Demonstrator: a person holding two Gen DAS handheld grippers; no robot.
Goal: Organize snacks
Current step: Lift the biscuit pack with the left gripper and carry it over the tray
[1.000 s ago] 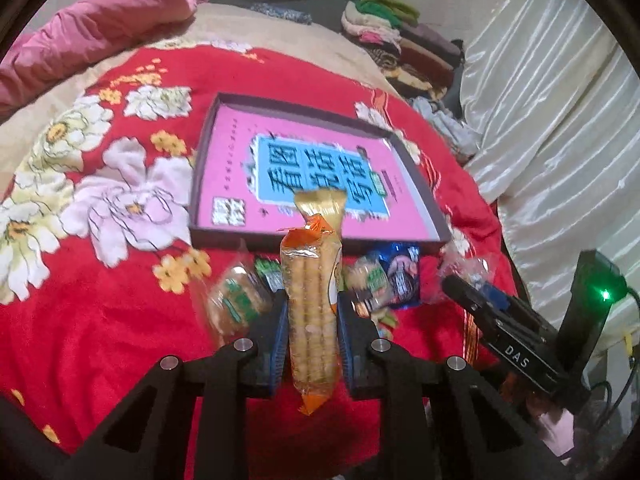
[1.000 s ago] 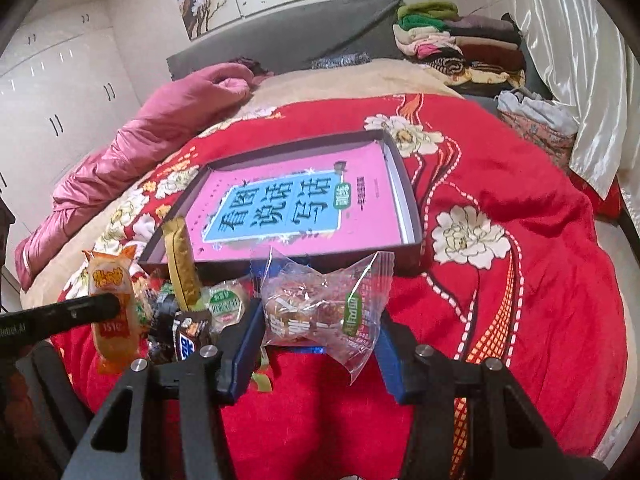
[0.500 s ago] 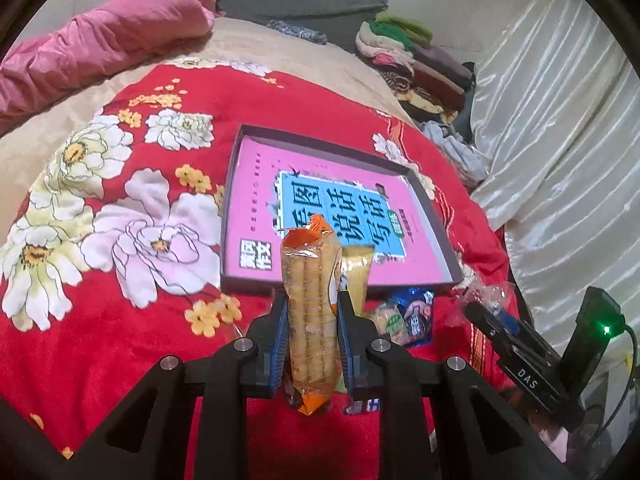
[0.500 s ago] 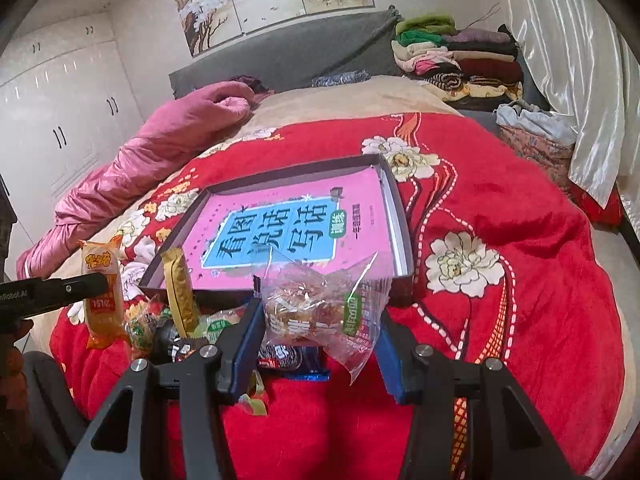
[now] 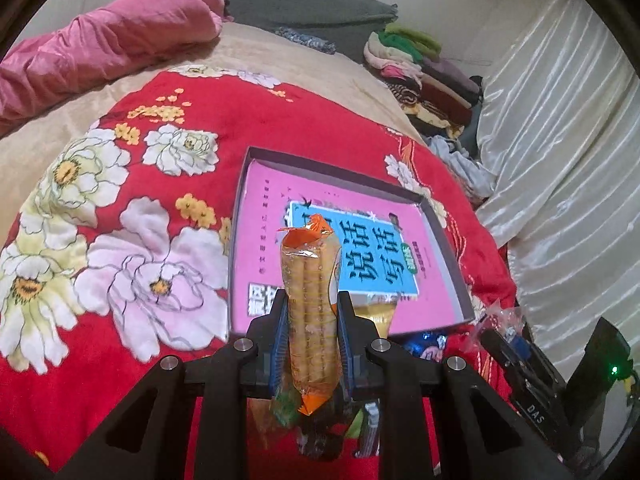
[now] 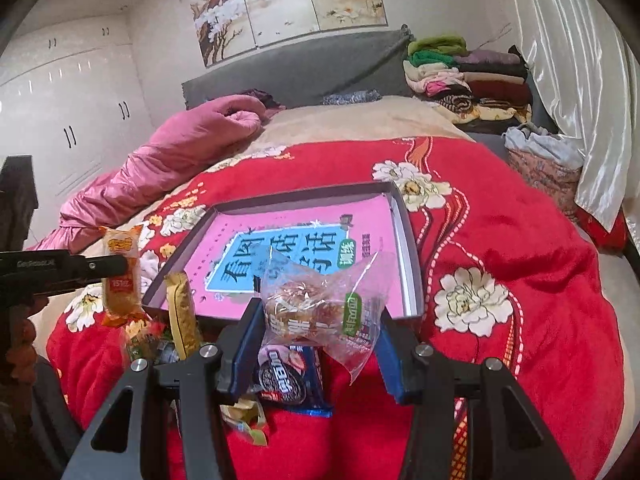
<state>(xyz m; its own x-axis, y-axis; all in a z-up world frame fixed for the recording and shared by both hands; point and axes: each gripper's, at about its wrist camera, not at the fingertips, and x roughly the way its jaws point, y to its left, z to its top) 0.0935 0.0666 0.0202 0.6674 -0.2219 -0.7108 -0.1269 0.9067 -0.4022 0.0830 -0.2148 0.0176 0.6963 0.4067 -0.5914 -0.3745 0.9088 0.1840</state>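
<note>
On the bed's left side a rolled pink quilt [image 6: 168, 160] lies along the edge, with the red floral blanket [image 5: 120, 184] spread over the middle. The left tool [image 5: 312, 332] is clamped on an orange pack of biscuits [image 5: 310, 312], which stands upright between its pads above the near left corner of the shallow box [image 5: 240, 208]. That box sits in the middle of the blanket, its floor covered by a pink sheet with a blue label [image 6: 280, 256]. Just before the box's near edge lies a small heap of snacks: a yellow bar [image 6: 182, 312] leaning against the rim, a green-wrapped sweet [image 6: 140, 336], and a blue cookie packet [image 6: 288, 376] flat on the blanket. The right tool [image 6: 316, 320] grips a clear-wrapped pastry [image 6: 316, 308], its pads pressing the wrapper's sides, held above the cookie packet at the box's near edge. Folded clothes [image 6: 460, 76] are stacked at the bed's far right corner, beside a white curtain [image 5: 560, 160].
</note>
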